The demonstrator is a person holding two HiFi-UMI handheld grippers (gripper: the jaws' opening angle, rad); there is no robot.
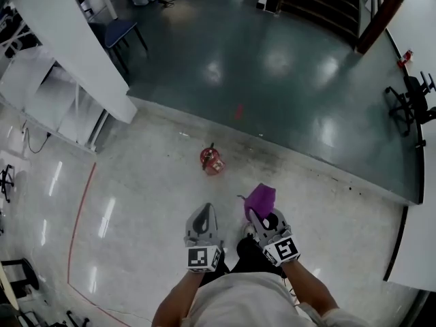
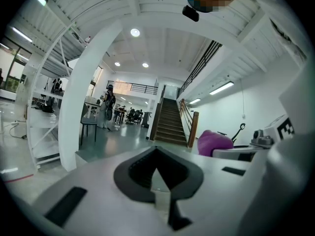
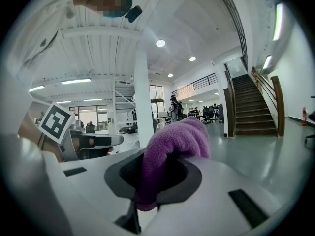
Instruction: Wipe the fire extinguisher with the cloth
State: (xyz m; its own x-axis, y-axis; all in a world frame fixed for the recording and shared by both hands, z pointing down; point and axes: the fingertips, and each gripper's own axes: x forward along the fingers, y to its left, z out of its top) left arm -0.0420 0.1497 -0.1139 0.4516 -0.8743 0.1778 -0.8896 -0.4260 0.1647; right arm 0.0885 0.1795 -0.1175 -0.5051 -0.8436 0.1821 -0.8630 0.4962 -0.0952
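Head view: a person stands on a glossy pale floor [image 1: 150, 182] with a gripper in each hand, both held low in front of the body.

Left gripper [image 1: 203, 214]: jaws clenched together with nothing between them. Its own view confirms this; the dark pads meet along a closed seam [image 2: 158, 167].

Right gripper [image 1: 263, 216]: jaws clamped on a purple cloth [image 1: 261, 198]. In the right gripper view the cloth [image 3: 172, 141] bunches up out of the jaws in a rounded fold, with its tail pinched down in the dark throat. The same cloth shows as a purple lump at the right of the left gripper view [image 2: 212, 141].

Fire extinguisher [image 1: 212, 160]: red and standing on the pale floor ahead of both grippers, well apart from them and a little nearer the left one's line. It stands just short of the edge where the pale floor meets a darker grey-green floor [image 1: 272, 67]. Its label is too small to read.

Markings: each gripper carries a cube with black-and-white square markers, left [image 1: 204, 257] and right [image 1: 286, 248]. These are patterns only, not text.

Surroundings: a thin red line [image 1: 80, 210] runs along the pale floor at left. A dark staircase [image 2: 170, 124] rises at the far end of the room.
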